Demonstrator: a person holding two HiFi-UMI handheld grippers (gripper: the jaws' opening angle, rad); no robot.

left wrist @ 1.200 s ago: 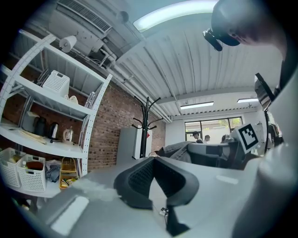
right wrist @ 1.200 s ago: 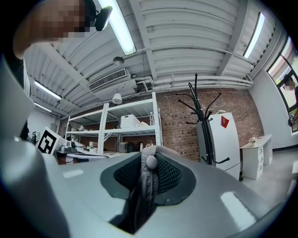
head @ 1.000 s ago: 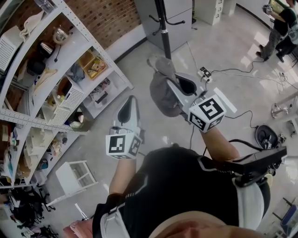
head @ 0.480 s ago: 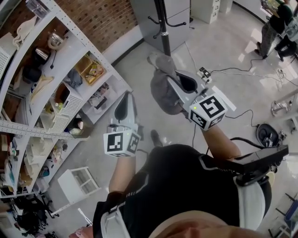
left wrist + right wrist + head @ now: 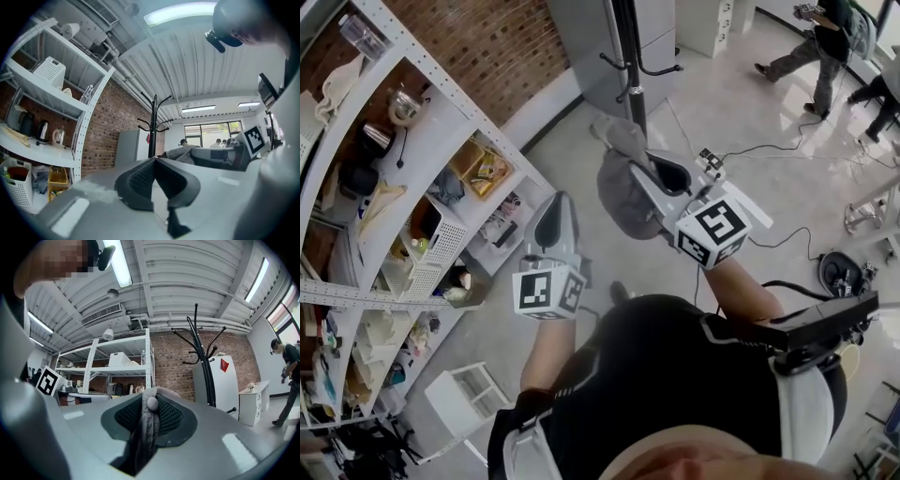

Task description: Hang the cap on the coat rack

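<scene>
The right gripper (image 5: 664, 172) pinched a fold of the grey cap (image 5: 623, 192), hanging mid-frame below the coat rack (image 5: 630, 66) at top centre; the left gripper (image 5: 555, 208) sat closed and empty. So thin a pinch might slip, dropping the cap short of the rack.

in your head view the top edge cuts off the coat rack (image 5: 629, 66) at its upper end, and the cap (image 5: 623, 192) hides its foot. left of the coat rack, the shelf (image 5: 441, 98) holds things too small to tell. in your right gripper view the right tongs (image 5: 151, 404) cover most of the cap.
</scene>
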